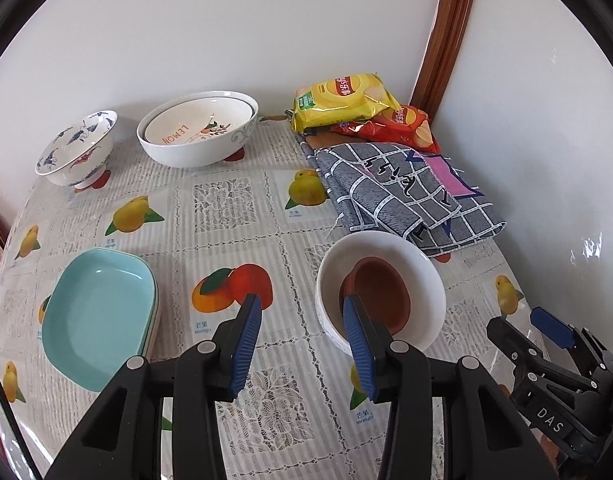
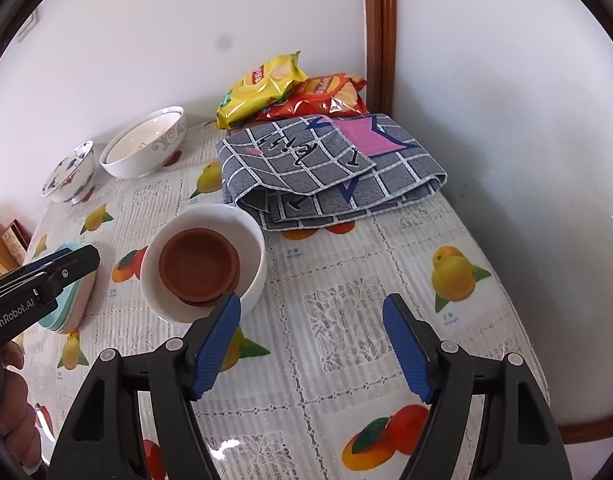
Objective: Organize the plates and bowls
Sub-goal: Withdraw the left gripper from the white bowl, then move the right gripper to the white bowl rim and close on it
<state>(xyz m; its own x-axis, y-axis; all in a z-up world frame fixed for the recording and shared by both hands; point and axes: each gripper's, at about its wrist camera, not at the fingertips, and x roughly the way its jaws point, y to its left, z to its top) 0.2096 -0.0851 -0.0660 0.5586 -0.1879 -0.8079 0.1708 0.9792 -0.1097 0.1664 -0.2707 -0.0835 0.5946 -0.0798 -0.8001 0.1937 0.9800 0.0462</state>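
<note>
While a round terracotta dish (image 2: 200, 266) is sitting inside a glossy white bowl (image 2: 250, 236), both grippers' jaws are being held apart, empty.

The left gripper (image 1: 302, 312) pointed steeply downward, its jaws partly apart with nothing between the blue pads (image 1: 248, 344). The right gripper (image 2: 312, 312) tilted down likewise, jaws spread wider and empty. In the right wrist view, part of a hand (image 2: 10, 412) showed at the lower left edge, apparently the one gripping the left tool's handle, though it was cropped.
</note>
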